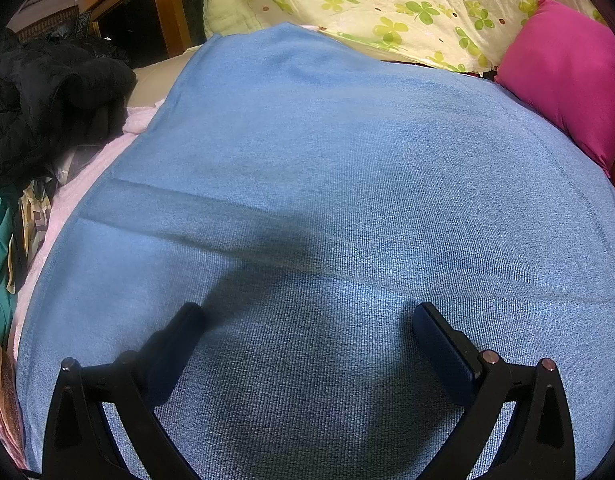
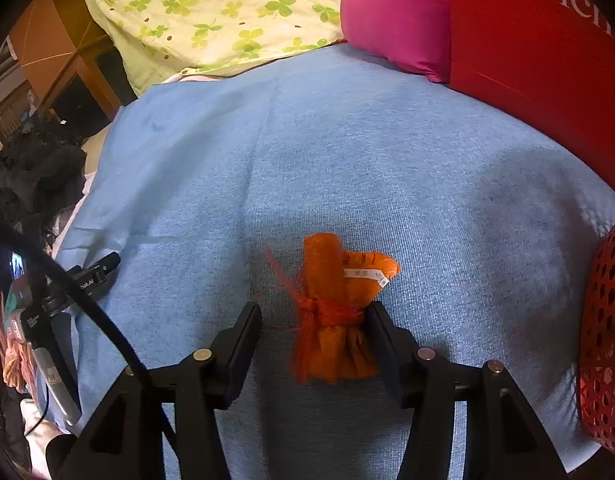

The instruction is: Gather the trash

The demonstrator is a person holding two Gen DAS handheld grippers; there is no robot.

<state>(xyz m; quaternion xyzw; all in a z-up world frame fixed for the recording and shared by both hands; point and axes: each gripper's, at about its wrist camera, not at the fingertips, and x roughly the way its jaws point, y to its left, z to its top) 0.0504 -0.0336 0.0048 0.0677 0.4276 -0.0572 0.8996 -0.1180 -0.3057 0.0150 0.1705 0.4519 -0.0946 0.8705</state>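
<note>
An orange wrapper bundle (image 2: pixel 331 280), tied round its middle with red string, lies on the blue blanket (image 2: pixel 387 160) in the right wrist view. My right gripper (image 2: pixel 313 308) stands open around the bundle's tied waist. Its right finger is at the bundle's side, while a clear gap separates the left finger from it. In the left wrist view my left gripper (image 1: pixel 307 310) is wide open over bare blue blanket (image 1: pixel 327 140), with nothing between its fingers.
A red mesh basket (image 2: pixel 607 340) sits at the right edge, and a red bag with white lettering (image 2: pixel 527 40) stands behind it. A pink pillow (image 1: pixel 567 80) and clover-print quilt (image 1: pixel 387 0) lie at the back. Dark clothes (image 1: pixel 47 92) are piled on the left.
</note>
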